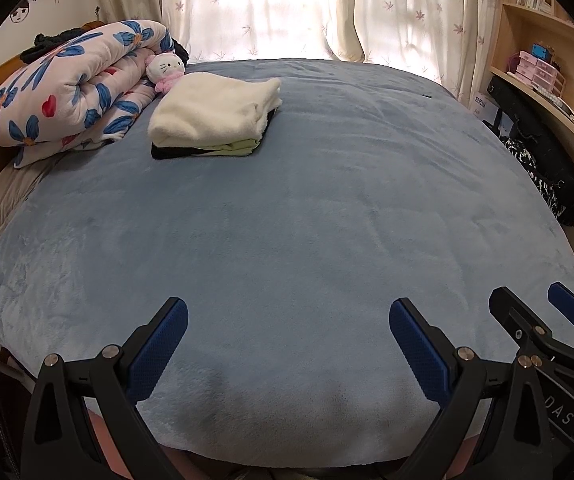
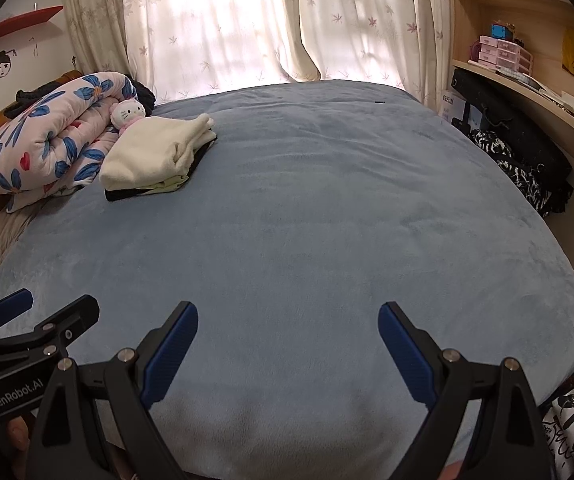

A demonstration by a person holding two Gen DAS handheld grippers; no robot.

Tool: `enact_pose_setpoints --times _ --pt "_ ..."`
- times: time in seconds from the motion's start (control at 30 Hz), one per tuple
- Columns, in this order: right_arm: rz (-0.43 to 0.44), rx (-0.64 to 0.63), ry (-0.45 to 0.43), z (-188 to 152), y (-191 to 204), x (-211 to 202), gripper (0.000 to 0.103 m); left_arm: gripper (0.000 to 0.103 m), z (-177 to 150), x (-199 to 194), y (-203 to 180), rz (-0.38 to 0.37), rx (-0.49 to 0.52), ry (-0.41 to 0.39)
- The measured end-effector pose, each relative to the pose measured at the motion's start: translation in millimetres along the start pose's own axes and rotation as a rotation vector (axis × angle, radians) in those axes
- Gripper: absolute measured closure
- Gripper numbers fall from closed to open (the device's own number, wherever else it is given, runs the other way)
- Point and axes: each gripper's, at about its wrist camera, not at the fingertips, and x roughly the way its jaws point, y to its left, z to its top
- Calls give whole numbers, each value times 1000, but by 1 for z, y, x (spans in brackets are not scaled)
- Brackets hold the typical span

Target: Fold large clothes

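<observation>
Left wrist view showed both tools, left tool (image 1: 287, 344) and right tool (image 2: 287, 348), spread wide and empty above the blue bed (image 1: 327, 200). The folded clothes stack (image 1: 213, 120), topped by a cream fleece, lay far off beside the floral quilt (image 1: 75, 84); it looked soft, light and floppy, best pinched at a folded edge.

The blue bed cover (image 1: 307, 200) looks like matt, soft fleece. The cream folded garment (image 1: 215, 110) at upper left is fluffy cloth. Gripper pads (image 1: 159, 348) are blue textured rubber; shelves (image 2: 527, 4) pale wood.
</observation>
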Motion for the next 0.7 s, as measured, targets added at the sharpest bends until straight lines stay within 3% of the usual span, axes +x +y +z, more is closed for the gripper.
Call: enact_pose_setpoints --times 0.7 --pt "1 0 7 -4 -1 3 11 3 -2 1 2 3 -2 5"
